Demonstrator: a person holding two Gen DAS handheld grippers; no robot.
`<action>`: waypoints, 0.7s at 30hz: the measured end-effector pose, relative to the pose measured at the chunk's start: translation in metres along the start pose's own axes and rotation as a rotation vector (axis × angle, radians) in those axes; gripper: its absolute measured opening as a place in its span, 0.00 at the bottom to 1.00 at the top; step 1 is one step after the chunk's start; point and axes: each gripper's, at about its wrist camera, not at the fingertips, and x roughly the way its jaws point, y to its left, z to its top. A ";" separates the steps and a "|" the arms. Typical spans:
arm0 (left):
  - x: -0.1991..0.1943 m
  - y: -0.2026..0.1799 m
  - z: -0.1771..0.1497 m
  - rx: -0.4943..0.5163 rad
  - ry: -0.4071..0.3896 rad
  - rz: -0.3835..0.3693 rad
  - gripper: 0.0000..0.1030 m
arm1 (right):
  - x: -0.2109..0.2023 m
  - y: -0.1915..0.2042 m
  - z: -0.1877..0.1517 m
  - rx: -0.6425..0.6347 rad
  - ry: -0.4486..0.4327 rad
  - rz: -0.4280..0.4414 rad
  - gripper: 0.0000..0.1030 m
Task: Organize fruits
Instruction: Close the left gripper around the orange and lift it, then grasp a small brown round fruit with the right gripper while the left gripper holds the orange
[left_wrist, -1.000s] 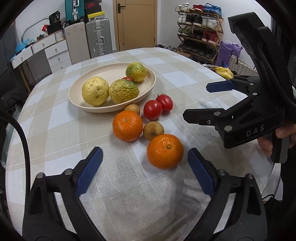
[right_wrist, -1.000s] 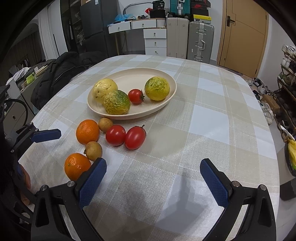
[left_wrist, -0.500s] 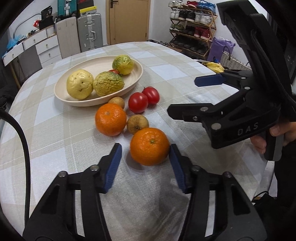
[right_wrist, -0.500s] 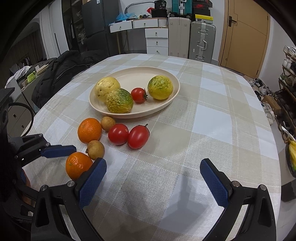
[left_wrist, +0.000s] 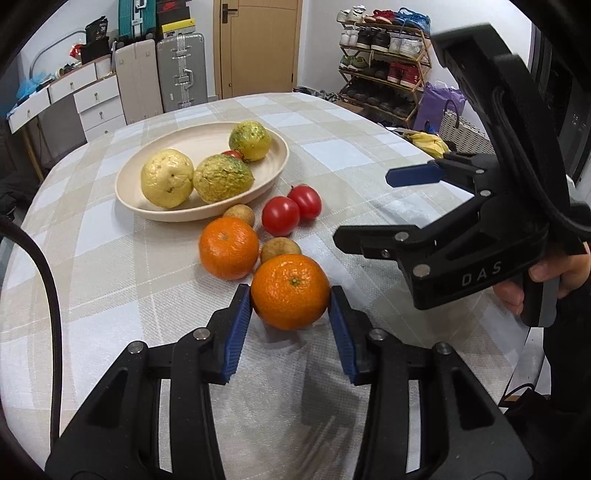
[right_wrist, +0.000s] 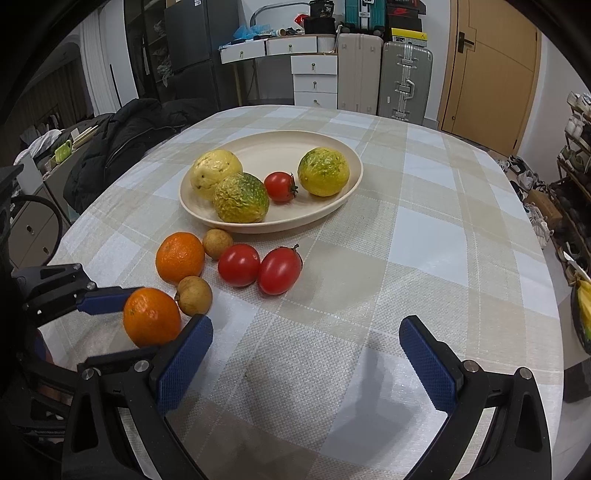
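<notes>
Closing on the near orange (left_wrist: 290, 291), the left claw (left_wrist: 291, 325) has just been narrowing, and its blue pads now sit against the fruit's two sides, so it is holding the orange. The fruit rests on the checked cloth of the bench (left_wrist: 110, 280), nearest of the loose pile and touching a small brown fruit (left_wrist: 279, 249) behind it. A second orange (left_wrist: 228, 247) lies just beyond, with two tomatoes (left_wrist: 290, 210) and another brown fruit near the rim of the cream plate (left_wrist: 275, 168). The plate already carries three knobbly yellow-green fruits and one small tomato.

The right claw (right_wrist: 306, 363) hangs wide over bare cloth with nothing between its pads.

The orange looks firm, round and fairly light, with a dimpled skin that should grip well on the ribbed pads. Being a ball, it is best held across its widest girth, as it seems to be now; a hold nearer the top or bottom would likely let it squirt out. A hard squeeze could bruise it, so modest pressure ought to do. Lifting straight up would probably avoid nudging the brown fruit, which looks ready to roll. The free space on the plate seems to be at its far side.
</notes>
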 end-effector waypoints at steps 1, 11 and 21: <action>-0.002 0.001 0.001 -0.004 -0.008 0.007 0.38 | 0.000 0.000 0.000 0.000 0.001 0.001 1.00; -0.019 0.028 0.007 -0.052 -0.050 0.055 0.38 | 0.005 0.022 -0.002 -0.053 0.005 0.025 1.00; -0.023 0.037 0.006 -0.066 -0.060 0.077 0.38 | 0.013 0.054 -0.003 -0.118 0.032 0.087 0.69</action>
